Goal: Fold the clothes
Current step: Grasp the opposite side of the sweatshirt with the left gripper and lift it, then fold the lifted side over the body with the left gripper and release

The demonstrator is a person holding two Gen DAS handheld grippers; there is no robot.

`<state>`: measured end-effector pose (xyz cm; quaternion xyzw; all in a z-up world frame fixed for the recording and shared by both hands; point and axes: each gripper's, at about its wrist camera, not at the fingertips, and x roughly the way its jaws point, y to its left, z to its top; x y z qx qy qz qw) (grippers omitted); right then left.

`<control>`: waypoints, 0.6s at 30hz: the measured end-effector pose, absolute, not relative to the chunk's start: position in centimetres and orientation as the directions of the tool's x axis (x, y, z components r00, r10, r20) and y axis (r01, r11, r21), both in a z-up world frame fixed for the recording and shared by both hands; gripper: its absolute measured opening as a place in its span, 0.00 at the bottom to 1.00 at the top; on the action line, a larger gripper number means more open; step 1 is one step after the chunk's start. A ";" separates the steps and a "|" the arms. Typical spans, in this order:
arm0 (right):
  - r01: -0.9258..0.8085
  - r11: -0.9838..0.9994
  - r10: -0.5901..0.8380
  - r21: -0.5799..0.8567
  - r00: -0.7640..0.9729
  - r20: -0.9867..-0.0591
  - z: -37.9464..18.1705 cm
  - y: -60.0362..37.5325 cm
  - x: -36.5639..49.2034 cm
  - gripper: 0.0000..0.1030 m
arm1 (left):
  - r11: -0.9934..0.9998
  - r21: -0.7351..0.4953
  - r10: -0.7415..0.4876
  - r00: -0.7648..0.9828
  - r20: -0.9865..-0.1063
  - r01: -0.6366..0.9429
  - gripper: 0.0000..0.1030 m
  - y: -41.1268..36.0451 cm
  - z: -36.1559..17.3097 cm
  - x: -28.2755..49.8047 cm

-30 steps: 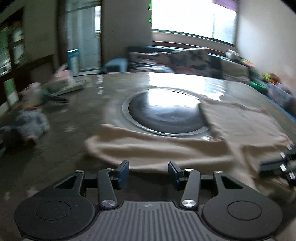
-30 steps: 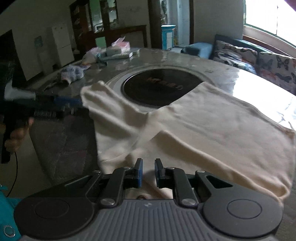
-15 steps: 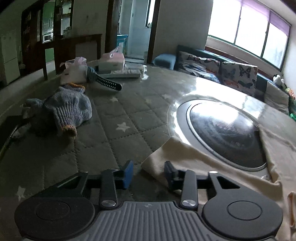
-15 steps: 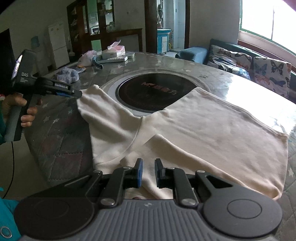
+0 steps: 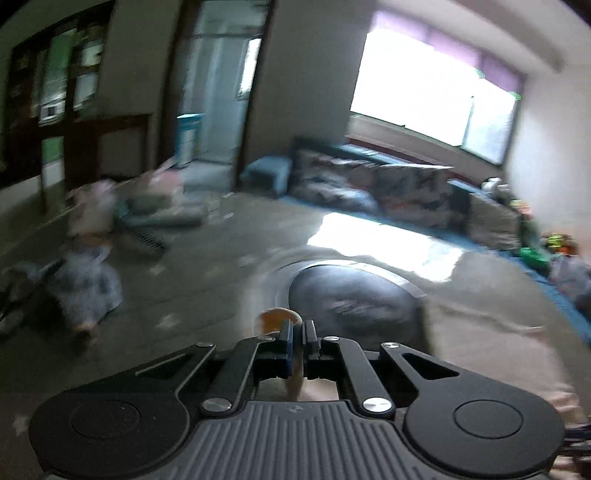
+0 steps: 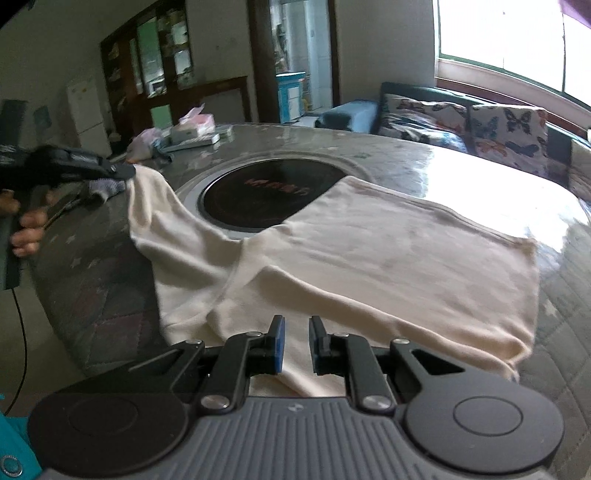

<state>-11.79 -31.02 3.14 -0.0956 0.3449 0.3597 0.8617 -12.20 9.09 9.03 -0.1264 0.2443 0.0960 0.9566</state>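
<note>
Room: living room with a big round table (image 6: 461,170), bright window (image 6: 509,33) and a sofa with butterfly cushions (image 6: 506,129) behind it
Hard to see: left wrist view is smeared with motion blur, so the clutter at the far left of the table is just blobs tbh
Cream garment (image 6: 369,251): spread across the near side of the table, body lying flat, one edge overlapping the dark round inset (image 6: 258,195) in the middle
Sleeve: pulled up off the table toward the left, its tip pinched in the left gripper (image 6: 127,171)
Left gripper: jaws squeezed together on a bit of cream cloth, which also shows between the pads in its own view (image 5: 298,345); a hand (image 6: 26,230) grips its handle
Right gripper (image 6: 296,341): jaws slightly apart, nothing between them, hovering over the garment's near edge
Cut off: near hem is hidden behind the right gripper's body
Table: grey quilted star-pattern cover, glossy where the window reflects
Far side: tissue box (image 6: 195,123) and a knitted grey item (image 6: 105,186)
</note>
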 end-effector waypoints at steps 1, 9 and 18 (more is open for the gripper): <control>-0.679 0.729 0.552 0.086 0.509 -0.660 3.2 -31.4 -11.8 0.13 | 0.956 -0.202 0.092 0.871 -0.482 -0.213 0.05 8.2 9.6 -12.2; -0.626 0.771 0.545 0.116 0.555 -0.628 3.3 -34.1 -12.2 0.13 | 0.978 -0.203 -0.136 0.888 -0.440 0.049 0.05 -0.5 12.2 -12.0; -0.544 0.826 0.504 0.145 0.601 -0.620 3.0 -37.3 -12.2 0.13 | 0.935 -0.221 -0.352 0.804 -0.480 0.277 0.05 -9.4 10.9 -10.5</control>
